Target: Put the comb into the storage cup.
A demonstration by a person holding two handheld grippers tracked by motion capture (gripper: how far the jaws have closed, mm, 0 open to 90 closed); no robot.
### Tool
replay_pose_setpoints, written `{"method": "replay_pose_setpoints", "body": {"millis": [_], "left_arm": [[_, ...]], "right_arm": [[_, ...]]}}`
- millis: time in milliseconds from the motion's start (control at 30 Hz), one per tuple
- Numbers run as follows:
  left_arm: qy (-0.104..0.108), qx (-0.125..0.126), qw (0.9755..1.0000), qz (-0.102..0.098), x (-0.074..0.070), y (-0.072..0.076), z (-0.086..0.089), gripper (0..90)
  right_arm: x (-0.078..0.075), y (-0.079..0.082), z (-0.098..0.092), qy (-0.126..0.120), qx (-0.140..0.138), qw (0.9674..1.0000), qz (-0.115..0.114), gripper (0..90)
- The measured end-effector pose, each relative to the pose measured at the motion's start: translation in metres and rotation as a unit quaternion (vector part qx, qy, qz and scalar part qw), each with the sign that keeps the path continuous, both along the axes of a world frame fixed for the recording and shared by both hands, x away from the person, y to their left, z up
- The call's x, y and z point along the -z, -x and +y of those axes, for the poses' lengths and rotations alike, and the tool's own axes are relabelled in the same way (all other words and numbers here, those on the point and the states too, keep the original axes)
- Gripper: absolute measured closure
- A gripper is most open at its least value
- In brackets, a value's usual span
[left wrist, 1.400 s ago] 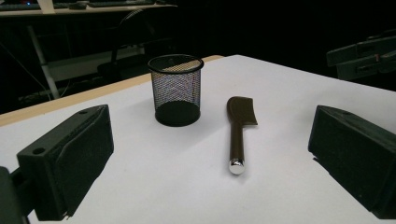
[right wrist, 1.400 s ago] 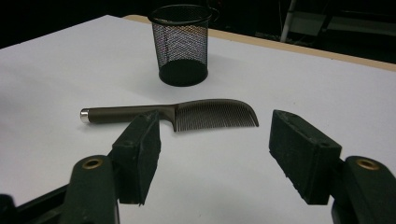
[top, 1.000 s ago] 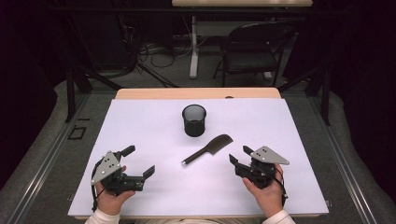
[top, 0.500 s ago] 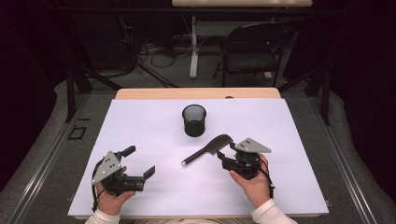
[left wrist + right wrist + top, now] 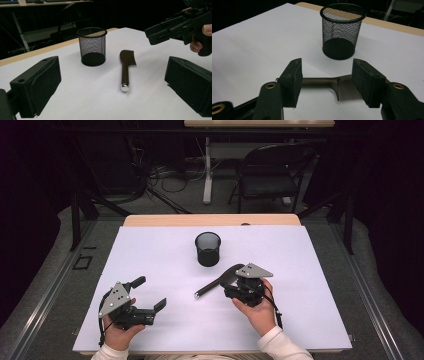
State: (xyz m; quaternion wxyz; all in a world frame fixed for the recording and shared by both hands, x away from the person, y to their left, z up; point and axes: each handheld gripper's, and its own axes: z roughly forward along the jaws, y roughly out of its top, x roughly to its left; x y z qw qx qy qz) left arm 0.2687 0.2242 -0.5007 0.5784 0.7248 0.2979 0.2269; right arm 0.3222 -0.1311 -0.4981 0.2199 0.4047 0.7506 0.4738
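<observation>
My right tongs [image 5: 234,281] hover half-open over the dark brown plastic comb [image 5: 218,280], jaws straddling it, not gripping. Comb lies mid-desk, just before the black mesh wire cup [image 5: 207,248]. Left tongs [image 5: 148,293] wide, empty, near desk's [image 5: 310,270] front-left corner.

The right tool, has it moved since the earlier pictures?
Yes. The right tool has moved left across the table, toward the comb and closer to the mesh cup, which stayed put.
</observation>
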Motion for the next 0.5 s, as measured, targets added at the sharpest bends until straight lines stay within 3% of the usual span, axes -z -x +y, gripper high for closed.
{"method": "replay_pose_setpoints", "body": {"millis": [300,500], "left_arm": [[0.002,0.0,1.0,0.001,0.0,-0.001,0.001,0.7],[0.003,-0.002,1.0,0.003,0.001,-0.001,0.001,0.7]], "right_arm": [[0.003,-0.011,0.014,-0.004,-0.013,0.9996,0.024,42.9],[0.008,-0.018,0.023,0.009,-0.017,0.9993,0.032,46.2]]}}
